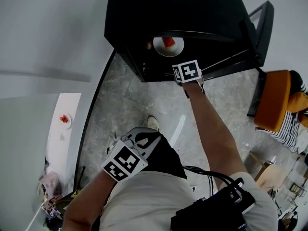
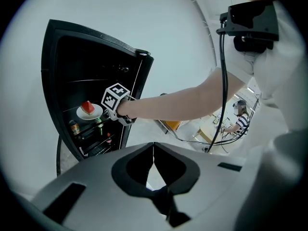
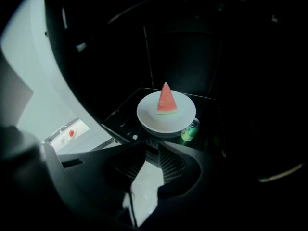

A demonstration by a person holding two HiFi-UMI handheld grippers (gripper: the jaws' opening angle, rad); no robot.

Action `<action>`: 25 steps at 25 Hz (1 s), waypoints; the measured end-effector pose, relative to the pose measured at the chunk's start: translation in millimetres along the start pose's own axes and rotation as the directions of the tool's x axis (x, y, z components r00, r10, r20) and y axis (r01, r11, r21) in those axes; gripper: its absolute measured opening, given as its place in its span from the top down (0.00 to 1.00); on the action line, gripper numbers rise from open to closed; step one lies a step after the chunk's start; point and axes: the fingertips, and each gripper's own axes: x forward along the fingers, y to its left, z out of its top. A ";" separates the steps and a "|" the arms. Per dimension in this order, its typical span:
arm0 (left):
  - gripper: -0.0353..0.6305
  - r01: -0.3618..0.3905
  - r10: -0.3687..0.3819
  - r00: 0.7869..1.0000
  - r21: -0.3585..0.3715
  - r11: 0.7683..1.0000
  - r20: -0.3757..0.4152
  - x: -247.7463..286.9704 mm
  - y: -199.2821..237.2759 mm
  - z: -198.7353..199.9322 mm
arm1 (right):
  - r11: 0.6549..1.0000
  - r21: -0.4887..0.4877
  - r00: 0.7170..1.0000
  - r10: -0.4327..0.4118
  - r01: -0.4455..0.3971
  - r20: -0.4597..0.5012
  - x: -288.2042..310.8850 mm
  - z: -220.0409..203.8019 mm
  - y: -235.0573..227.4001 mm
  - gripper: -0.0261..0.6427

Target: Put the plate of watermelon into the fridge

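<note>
Black fridge held round white plate with red watermelon wedge | right gripper stood parted, empty, near plate | left gripper clenched, empty.

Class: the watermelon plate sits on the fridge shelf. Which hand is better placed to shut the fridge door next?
Right, probably. The right gripper is empty at the open fridge, close to the plate and the door; the left gripper is back by the person's waist.

Head view looks steeply down; all three share the fridge, right gripper view nearest.
</note>
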 end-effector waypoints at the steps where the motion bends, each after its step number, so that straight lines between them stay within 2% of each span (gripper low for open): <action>1: 0.93 0.001 -0.001 1.000 0.003 1.000 0.003 -2.6 -3.7 -1.1 | 1.000 -0.002 1.000 0.002 -0.002 0.002 -5.3 -2.7 3.7 0.83; 12: 0.93 0.021 -0.025 0.999 0.072 0.997 0.043 -40.3 -57.1 -26.9 | 0.998 -0.070 0.999 0.007 -0.004 0.039 -91.2 -37.0 61.2 0.91; 18: 0.93 0.026 -0.033 0.996 0.090 0.996 0.077 -76.5 -100.7 -56.1 | 0.993 -0.118 0.999 0.024 -0.019 0.042 -147.8 -75.5 118.8 0.92; 25: 0.93 0.032 -0.041 0.992 0.081 0.996 0.116 -119.8 -148.0 -100.8 | 0.992 -0.112 0.993 0.064 -0.053 0.100 -216.0 -119.3 194.4 0.93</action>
